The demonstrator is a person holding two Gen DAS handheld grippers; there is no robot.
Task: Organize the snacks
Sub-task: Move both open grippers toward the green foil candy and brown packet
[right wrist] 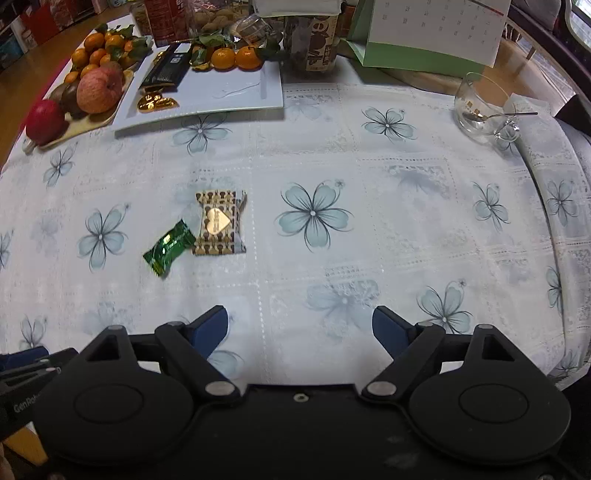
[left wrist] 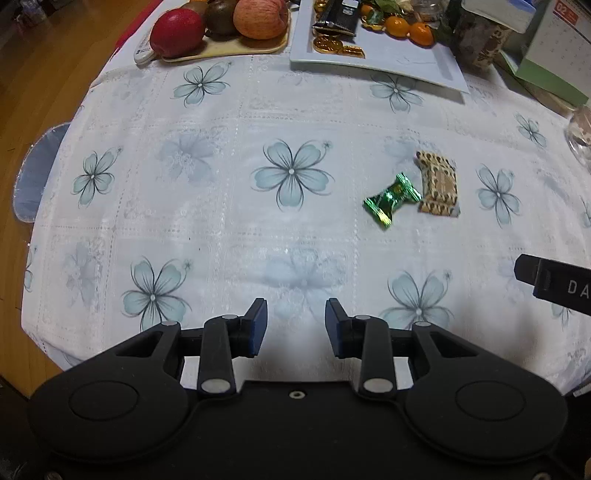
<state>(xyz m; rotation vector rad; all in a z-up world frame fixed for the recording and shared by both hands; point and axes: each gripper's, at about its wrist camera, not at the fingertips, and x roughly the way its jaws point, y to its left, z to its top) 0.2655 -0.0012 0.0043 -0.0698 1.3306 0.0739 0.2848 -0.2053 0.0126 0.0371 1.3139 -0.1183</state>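
A green foil candy (left wrist: 392, 199) (right wrist: 169, 246) and a brown-and-gold patterned snack packet (left wrist: 439, 183) (right wrist: 220, 222) lie side by side on the flowered tablecloth. A white rectangular tray (left wrist: 406, 62) (right wrist: 229, 92) at the back holds a dark chocolate bar (right wrist: 168, 66), gold coins (right wrist: 155, 101) and mandarins (right wrist: 236, 57). My left gripper (left wrist: 295, 328) is open and empty, low over the cloth, left of and nearer than the two snacks. My right gripper (right wrist: 300, 332) is open wide and empty, right of and nearer than them.
A fruit board (left wrist: 225, 48) (right wrist: 74, 122) with apples and mandarins stands at the back left. A jar (right wrist: 314, 37), a desk calendar (right wrist: 432, 33) and a glass cup with a spoon (right wrist: 484, 107) stand at the back right. The table's edge curves close on the left.
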